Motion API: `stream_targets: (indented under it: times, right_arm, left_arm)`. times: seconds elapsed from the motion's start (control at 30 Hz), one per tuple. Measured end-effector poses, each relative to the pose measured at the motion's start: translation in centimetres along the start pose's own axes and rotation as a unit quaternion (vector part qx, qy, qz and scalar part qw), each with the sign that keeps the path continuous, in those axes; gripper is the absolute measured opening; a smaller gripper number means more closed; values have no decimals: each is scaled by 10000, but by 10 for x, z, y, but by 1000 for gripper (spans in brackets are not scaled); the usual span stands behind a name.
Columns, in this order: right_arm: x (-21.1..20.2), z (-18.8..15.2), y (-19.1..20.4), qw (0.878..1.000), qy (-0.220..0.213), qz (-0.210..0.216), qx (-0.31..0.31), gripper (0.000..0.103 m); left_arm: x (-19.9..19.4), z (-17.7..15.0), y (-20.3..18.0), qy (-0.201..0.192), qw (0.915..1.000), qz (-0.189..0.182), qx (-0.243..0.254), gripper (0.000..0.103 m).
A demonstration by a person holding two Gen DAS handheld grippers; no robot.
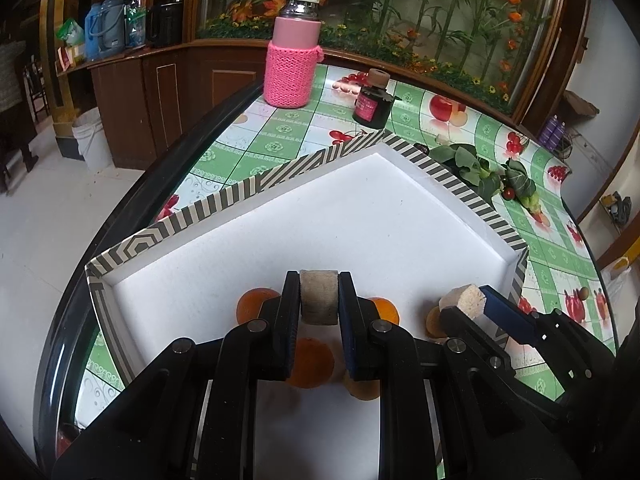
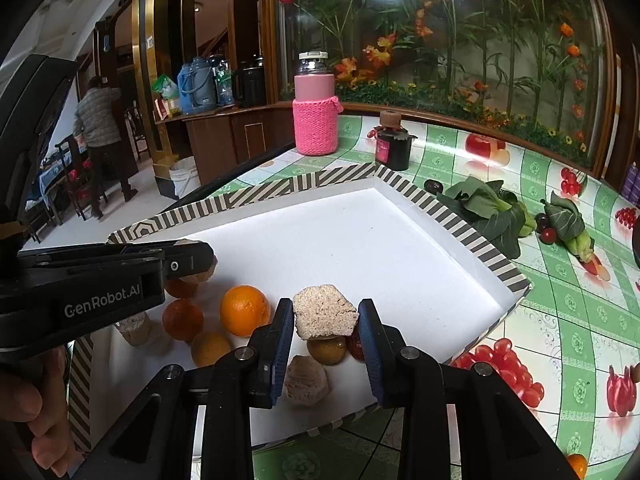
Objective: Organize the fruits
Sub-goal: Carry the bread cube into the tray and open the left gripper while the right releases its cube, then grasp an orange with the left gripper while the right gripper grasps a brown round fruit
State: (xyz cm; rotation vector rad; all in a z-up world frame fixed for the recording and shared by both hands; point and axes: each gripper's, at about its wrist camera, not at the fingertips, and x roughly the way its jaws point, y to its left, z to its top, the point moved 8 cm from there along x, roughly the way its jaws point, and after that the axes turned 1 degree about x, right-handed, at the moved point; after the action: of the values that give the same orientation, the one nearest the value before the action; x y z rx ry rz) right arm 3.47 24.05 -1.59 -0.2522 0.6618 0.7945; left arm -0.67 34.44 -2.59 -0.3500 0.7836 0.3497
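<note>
Left tongs (image 1: 319, 300): mine, held low over the near end of the tray (image 1: 224, 196), fingers level and pointing ahead, closed on a tan cork-like block (image 1: 318, 298). In the right wrist view they come in from the left, side on, over the tray's near left part.

Right tongs (image 2: 325, 322): held above the tray's near edge, fingers pointing ahead, closed on a pale rough chunk (image 2: 324, 312) that sits between the blue pads.

Tray: one, white floor, striped rim, resting on the worktop (image 2: 560, 320). Contents, all at the end nearest my tongs:
- orange fruits, four: the largest (image 2: 245, 310) just left of the right tongs, three smaller ones further left.
- small brownish-green fruit (image 2: 326, 350), one, directly below the held chunk.
- red fruit, one, partly hidden behind the right finger.
- loose pale chunks, two: one (image 2: 306, 380) under the right tongs, one beneath the left tongs.

Beyond the tray, well ahead of both tongs: one pink flask (image 2: 315, 120) and one dark jar (image 2: 394, 148). To the right of the tray: two leafy greens (image 2: 492, 212).
</note>
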Motion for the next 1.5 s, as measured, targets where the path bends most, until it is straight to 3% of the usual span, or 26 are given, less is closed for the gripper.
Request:
stream_targets:
  times: [0.1,0.17,0.23,0.4,0.5,0.67,0.77,0.87,0.97,1.2,1.3,1.4,1.5]
  right_arm:
    - [-3,0,3,10000,-52,17,-58,32]
    - [-4,0,3,10000,-73,-19,-50,34]
    - [-6,0,2,10000,-80,-33,15,37]
    - [-13,-2,-7,9996,-150,-68,227,40]
    - [-27,-4,-16,9989,-294,-190,326,40]
    - [-73,-11,-52,9955,-609,-287,667,40]
    - [-107,-23,-89,9931,-724,-473,796,40]
    - [-131,-41,-122,9923,-646,-651,832,40]
    - [-148,-63,-149,9923,-479,-825,793,40]
    - [-171,-120,-182,9924,11,-918,819,40]
    - [-185,-136,-209,9887,11,-1107,1009,40]
    - [-190,-134,-248,9816,-105,-1328,1367,40]
    - [-180,-118,-270,9802,-132,-1267,1513,40]
  left_arm:
    - [1,-1,3,63,10000,19,-67,23]
    - [1,-1,5,64,9999,6,-127,43]
    - [-2,1,6,-10,9998,-38,-208,54]
    - [-5,3,4,-93,9996,-127,-253,55]
    - [-14,7,-3,-318,9981,-422,-308,55]
    - [-30,10,-41,-650,9929,-972,227,55]
    - [-37,0,-80,-620,9831,-1522,804,55]
    - [-46,-17,-122,-541,9650,-2104,1466,55]
    - [-53,-37,-154,-502,9484,-2361,2054,55]
    - [-41,-71,-195,-106,9338,-2388,2662,55]
    - [-30,-88,-219,159,9255,-2456,2878,55]
    - [-20,-101,-243,417,9182,-2588,2970,55]
    - [-10,-106,-260,530,9175,-2566,2993,55]
